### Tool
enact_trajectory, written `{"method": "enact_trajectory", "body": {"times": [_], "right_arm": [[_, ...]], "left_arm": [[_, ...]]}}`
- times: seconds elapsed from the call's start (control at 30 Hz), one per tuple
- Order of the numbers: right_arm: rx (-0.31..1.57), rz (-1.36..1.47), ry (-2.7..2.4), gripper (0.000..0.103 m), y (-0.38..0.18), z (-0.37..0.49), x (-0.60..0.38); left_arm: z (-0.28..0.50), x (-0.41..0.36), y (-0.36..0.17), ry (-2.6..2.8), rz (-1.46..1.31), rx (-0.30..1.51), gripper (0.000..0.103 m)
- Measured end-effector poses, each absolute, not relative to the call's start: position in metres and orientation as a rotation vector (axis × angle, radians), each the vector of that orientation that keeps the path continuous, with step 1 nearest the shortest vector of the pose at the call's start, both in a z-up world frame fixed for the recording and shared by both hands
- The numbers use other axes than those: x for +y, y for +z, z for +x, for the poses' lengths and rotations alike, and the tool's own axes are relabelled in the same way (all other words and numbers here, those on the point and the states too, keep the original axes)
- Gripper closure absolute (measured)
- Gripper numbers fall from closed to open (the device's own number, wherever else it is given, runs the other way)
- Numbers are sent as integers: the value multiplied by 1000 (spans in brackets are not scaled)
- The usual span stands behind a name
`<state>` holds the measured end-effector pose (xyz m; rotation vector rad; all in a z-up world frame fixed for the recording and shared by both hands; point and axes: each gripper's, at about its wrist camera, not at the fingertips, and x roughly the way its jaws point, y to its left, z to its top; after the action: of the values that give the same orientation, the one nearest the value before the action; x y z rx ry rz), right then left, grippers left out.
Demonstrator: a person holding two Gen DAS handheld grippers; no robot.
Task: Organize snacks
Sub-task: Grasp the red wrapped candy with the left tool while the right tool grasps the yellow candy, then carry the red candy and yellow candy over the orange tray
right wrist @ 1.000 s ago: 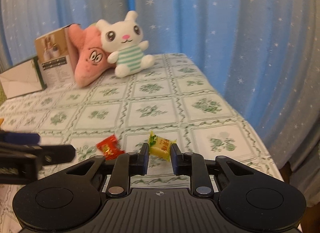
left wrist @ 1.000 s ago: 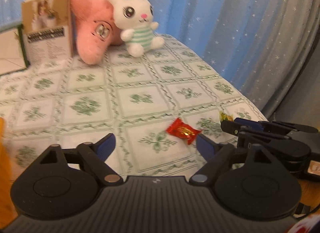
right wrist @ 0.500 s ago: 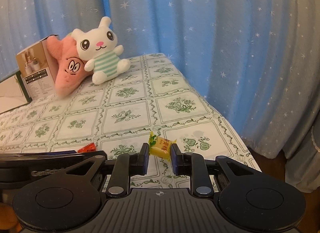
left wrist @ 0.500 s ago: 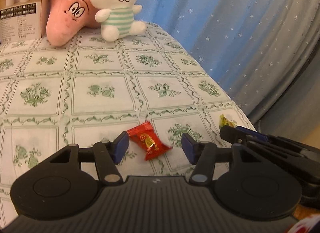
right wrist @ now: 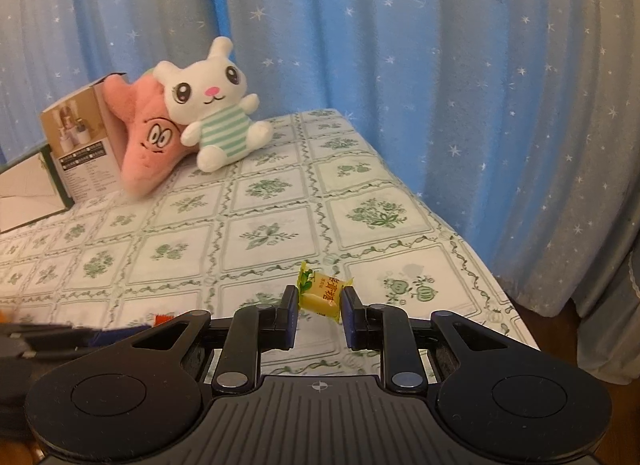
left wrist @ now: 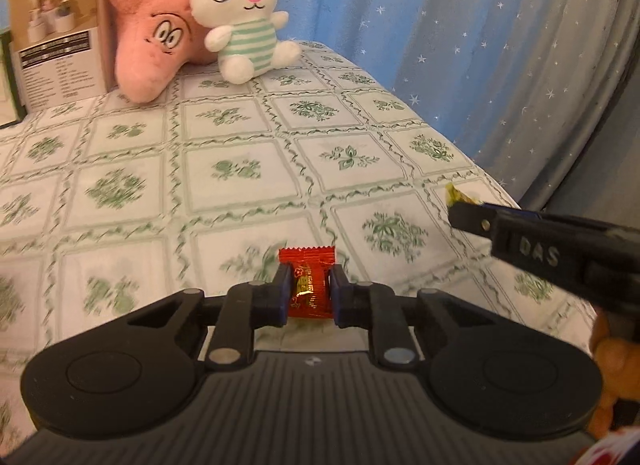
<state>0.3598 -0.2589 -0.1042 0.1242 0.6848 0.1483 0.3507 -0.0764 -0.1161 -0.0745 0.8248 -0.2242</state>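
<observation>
My left gripper [left wrist: 307, 291] is shut on a red wrapped candy [left wrist: 307, 285] and holds it low over the green-patterned tablecloth [left wrist: 240, 169]. My right gripper [right wrist: 319, 311] is shut on a yellow wrapped candy [right wrist: 322, 296] near the table's right front corner. In the left wrist view the right gripper's finger [left wrist: 476, 221] comes in from the right, with the yellow candy's tip [left wrist: 456, 195] showing past it. In the right wrist view the left gripper [right wrist: 60, 339] is blurred at the lower left, with a bit of red wrapper [right wrist: 162, 319] beside it.
A white plush bunny [left wrist: 240, 21] leans on a pink star plush [left wrist: 156, 45] at the table's far end, next to a brown printed box [left wrist: 60, 53]. A blue star-print curtain [right wrist: 440, 65] hangs behind and to the right. The table's right edge [right wrist: 480, 265] drops off close by.
My left gripper has moved in around the red candy and closed on it. My right gripper still holds the yellow candy and has shifted slightly.
</observation>
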Motion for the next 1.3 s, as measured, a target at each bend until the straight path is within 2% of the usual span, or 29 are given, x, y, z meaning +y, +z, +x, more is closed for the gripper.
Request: {"method": "enact_trajectory", "body": {"times": [0.27, 0.9, 1.3], "right_arm": [[677, 134, 199, 80, -84, 320, -246], [675, 61, 298, 80, -67, 150, -192], [672, 52, 353, 80, -59, 108, -168]], "left_arm": [[290, -54, -89, -180, -102, 789, 85], [132, -4, -51, -113, -128, 746, 85], [78, 21, -35, -58, -162, 723, 85]]}}
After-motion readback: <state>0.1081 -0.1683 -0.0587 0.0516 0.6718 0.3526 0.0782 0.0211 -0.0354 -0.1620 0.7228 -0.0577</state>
